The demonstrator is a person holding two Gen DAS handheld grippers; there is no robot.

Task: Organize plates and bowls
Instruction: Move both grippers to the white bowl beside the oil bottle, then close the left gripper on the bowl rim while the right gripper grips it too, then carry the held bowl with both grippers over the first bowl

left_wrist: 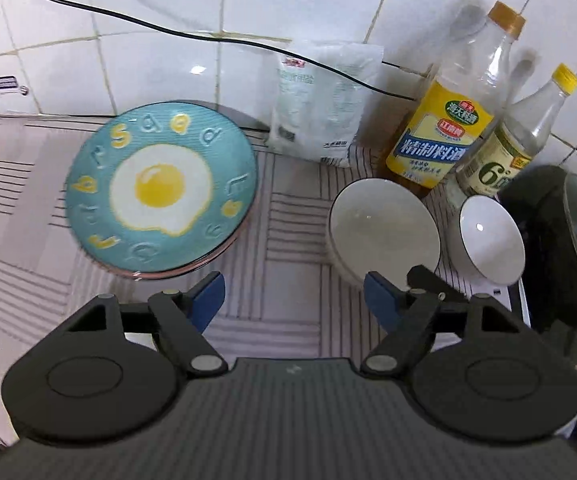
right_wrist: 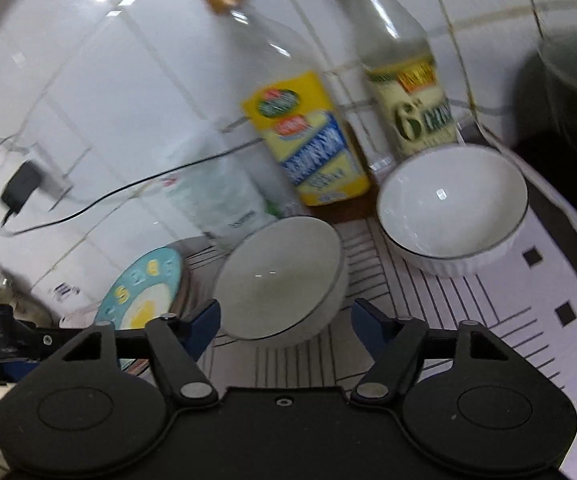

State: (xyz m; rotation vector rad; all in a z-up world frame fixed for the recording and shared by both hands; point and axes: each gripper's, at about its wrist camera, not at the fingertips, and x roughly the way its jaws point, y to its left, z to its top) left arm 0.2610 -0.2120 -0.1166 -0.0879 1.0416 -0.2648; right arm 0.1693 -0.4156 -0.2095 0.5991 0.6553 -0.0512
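At lower centre of the right wrist view, the right gripper [right_wrist: 284,320] stands wide and empty before the nearer bowl [right_wrist: 280,276], which could tip against the yellow-labelled bottle [right_wrist: 308,140] if a finger clips its rim. Left of centre in the left wrist view lies the egg plate [left_wrist: 160,192], the left gripper [left_wrist: 294,300] wide and empty below it; only a large "6" reads on the second bottle [right_wrist: 412,116].

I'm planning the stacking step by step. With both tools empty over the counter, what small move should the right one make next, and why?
Probably ease the right tool forward and down over the near rim of the nearer white bowl. Its jaws stand open with nothing between them, and that bowl sits directly ahead, apart from the second white bowl, so it could be lifted into it.
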